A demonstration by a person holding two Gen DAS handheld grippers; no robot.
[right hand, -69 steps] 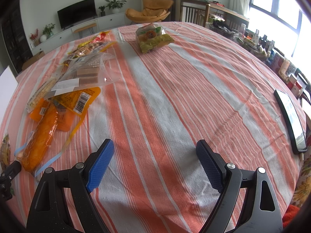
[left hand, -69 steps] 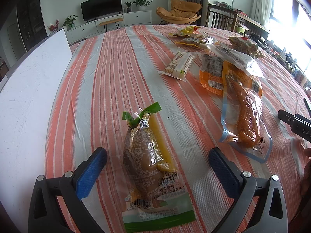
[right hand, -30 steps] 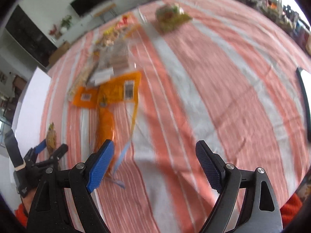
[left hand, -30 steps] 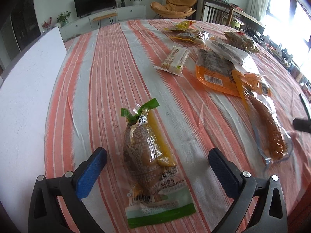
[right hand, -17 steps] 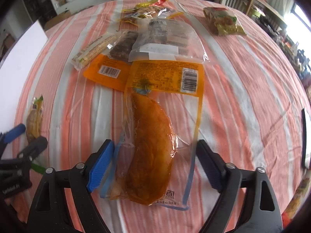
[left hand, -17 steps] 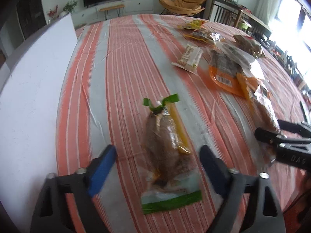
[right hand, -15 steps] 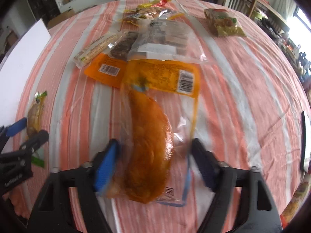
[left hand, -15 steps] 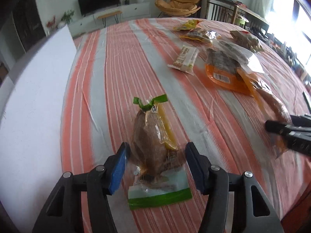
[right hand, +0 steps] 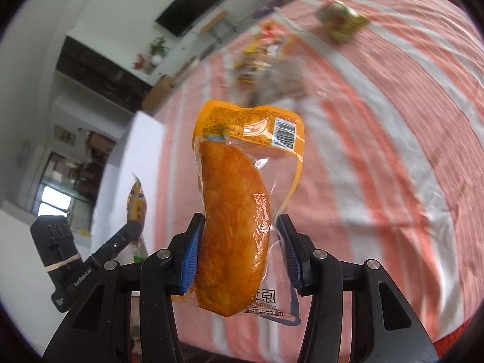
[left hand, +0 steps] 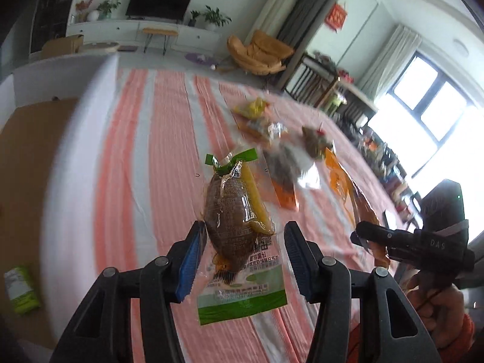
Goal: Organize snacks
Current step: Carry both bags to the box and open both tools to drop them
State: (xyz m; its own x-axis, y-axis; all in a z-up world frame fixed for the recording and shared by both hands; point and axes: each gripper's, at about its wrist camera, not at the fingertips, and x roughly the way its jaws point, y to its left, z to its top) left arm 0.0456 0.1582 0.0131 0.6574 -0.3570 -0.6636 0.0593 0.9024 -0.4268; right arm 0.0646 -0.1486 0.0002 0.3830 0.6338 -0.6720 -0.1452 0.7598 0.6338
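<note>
A striped cloth (left hand: 169,139) of orange and white covers the table. Past the table's far edge a dark television (left hand: 159,3) hangs above a long white cabinet (left hand: 136,31) with potted plants (left hand: 216,18) on top. An orange lounge chair (left hand: 260,51) sits near the grey curtain (left hand: 302,21). A bright window (left hand: 423,106) fills the right wall.

Home living room, television (left hand: 159,2), armchair (left hand: 261,51)

"DAS" on right gripper (left hand: 378,239), "原" on orange snack pouch (right hand: 236,211)
</note>
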